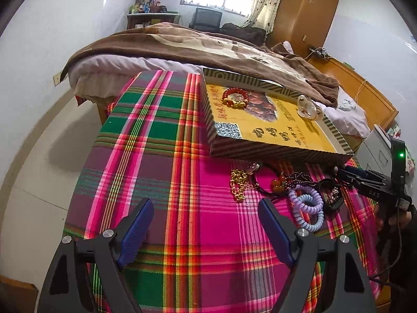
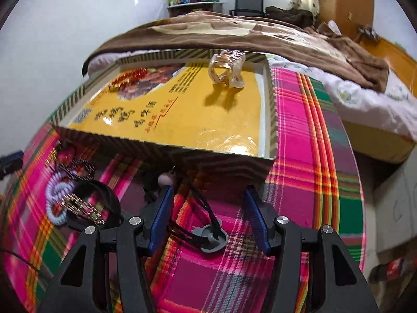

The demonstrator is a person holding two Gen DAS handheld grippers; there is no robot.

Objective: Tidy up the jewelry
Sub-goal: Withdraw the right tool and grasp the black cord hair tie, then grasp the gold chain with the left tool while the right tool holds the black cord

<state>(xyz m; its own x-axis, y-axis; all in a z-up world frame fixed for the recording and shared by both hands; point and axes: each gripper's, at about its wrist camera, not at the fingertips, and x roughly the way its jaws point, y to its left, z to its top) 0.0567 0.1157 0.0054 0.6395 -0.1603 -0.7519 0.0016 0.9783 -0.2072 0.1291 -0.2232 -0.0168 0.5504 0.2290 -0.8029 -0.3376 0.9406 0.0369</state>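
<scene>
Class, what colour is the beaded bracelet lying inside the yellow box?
Red, with a gold charm; the bracelet shows best in the left wrist view.

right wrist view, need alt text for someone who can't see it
An open hand-held gripper hovers over a grey disc pendant on a black cord, lying on a plaid tablecloth. Behind it sits a shallow yellow box holding a pale hair claw and red beads.

Jewelry pile (image 1: 284, 187) beside yellow box (image 1: 273, 130)
</scene>
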